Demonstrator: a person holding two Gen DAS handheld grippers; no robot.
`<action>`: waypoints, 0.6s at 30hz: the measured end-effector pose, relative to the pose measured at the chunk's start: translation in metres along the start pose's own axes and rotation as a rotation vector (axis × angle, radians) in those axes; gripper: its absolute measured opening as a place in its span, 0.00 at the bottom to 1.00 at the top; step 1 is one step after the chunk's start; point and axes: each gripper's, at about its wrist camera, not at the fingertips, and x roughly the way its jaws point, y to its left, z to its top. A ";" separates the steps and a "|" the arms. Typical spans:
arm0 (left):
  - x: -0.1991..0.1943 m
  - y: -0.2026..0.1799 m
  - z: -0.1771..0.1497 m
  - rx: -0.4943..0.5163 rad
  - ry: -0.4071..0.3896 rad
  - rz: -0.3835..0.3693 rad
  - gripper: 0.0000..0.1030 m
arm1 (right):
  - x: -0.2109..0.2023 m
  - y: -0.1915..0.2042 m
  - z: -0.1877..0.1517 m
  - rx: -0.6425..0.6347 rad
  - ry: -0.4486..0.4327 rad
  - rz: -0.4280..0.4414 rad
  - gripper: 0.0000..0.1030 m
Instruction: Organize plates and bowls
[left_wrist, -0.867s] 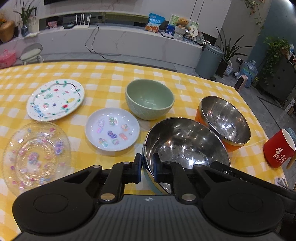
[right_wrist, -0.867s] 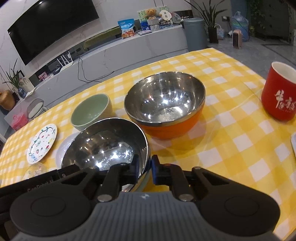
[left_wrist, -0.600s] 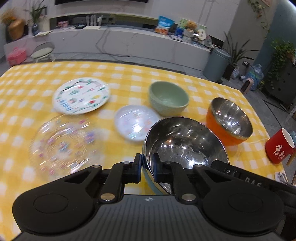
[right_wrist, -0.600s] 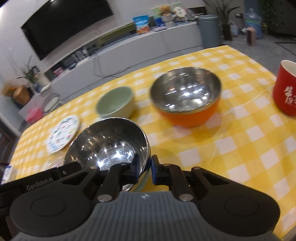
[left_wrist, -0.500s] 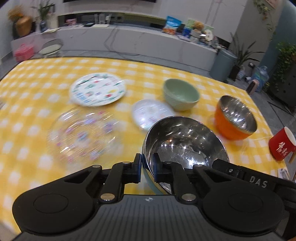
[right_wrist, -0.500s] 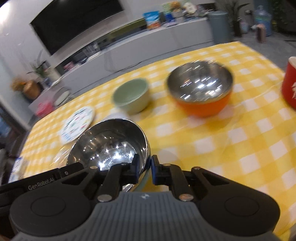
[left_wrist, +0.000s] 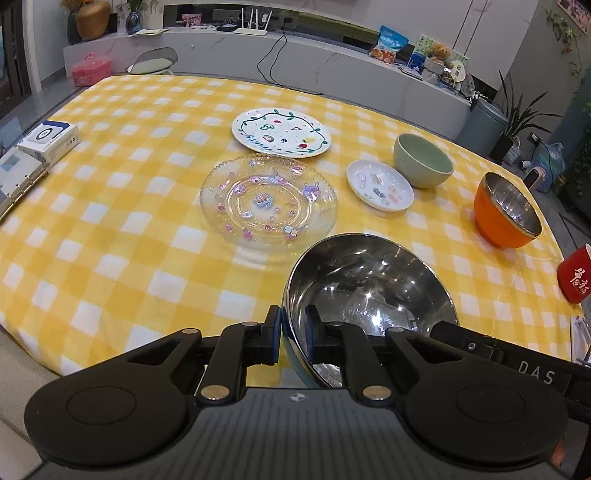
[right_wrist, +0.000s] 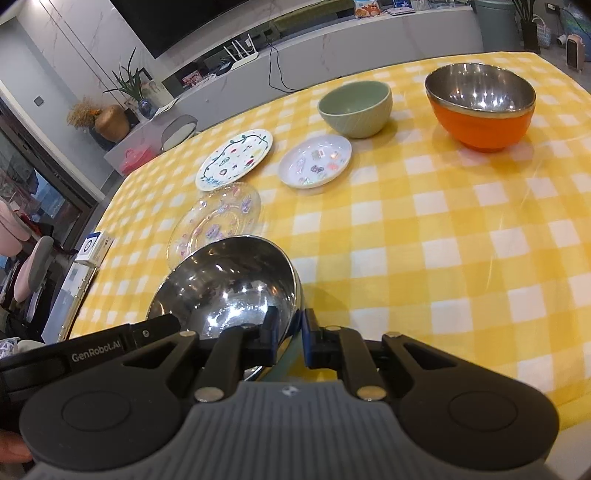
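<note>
steel bowl (left_wrist: 369, 280): shiny inside, pale blue outside, upright, raised above the table's near edge, in front of the glass plate.
glass plate (left_wrist: 269, 201): clear, scalloped rim, small pink and purple motifs, lying flat.
painted plate (left_wrist: 280, 132): white, green vine border, flat, just behind the glass plate.
small dish (left_wrist: 379, 185): white, coloured motifs, right of the glass plate.
green bowl (left_wrist: 423, 160): pale green, upright, touching or just beside the small dish.
orange bowl (left_wrist: 504, 210): steel-lined, upright, far right of the glass plate.
</note>
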 end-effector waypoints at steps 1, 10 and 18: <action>0.000 0.001 -0.001 0.001 -0.002 -0.002 0.13 | -0.001 0.000 -0.001 -0.004 -0.001 -0.003 0.11; 0.003 0.007 -0.006 0.003 0.006 -0.010 0.13 | 0.001 0.001 0.000 -0.029 0.001 -0.011 0.11; -0.003 0.003 -0.003 0.029 -0.024 0.000 0.28 | -0.003 0.002 0.002 -0.050 -0.025 0.003 0.30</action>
